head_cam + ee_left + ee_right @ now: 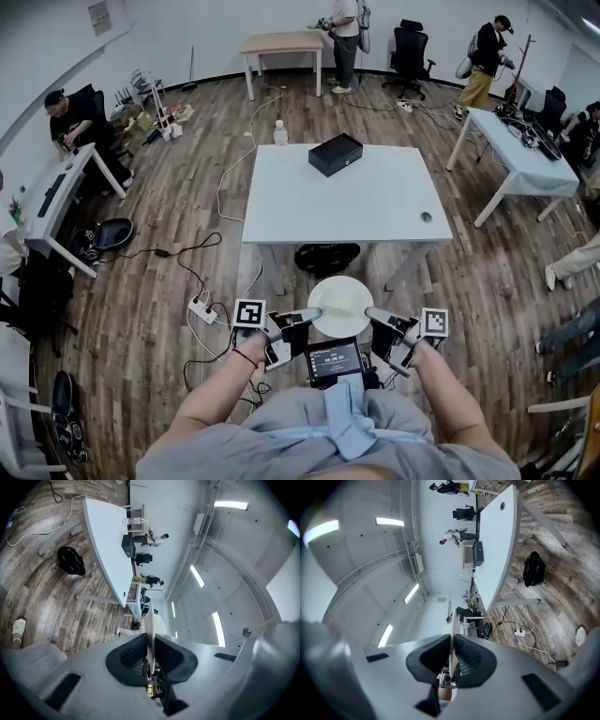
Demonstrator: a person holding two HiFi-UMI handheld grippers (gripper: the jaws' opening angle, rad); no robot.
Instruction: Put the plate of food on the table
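Right in front of the person, the white plate (340, 305) is held in the air over the wooden floor (169, 216), short of the table's near edge. The left gripper (309, 317) pinches its left rim and the right gripper (375, 316) pinches its right rim. Beyond, the white table (347, 206) carries a black box (335, 154) near its far edge and a bottle (279, 133) by the far left corner.

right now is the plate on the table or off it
Off it: left gripper and right gripper clamp the plate by its rim, short of the white table.
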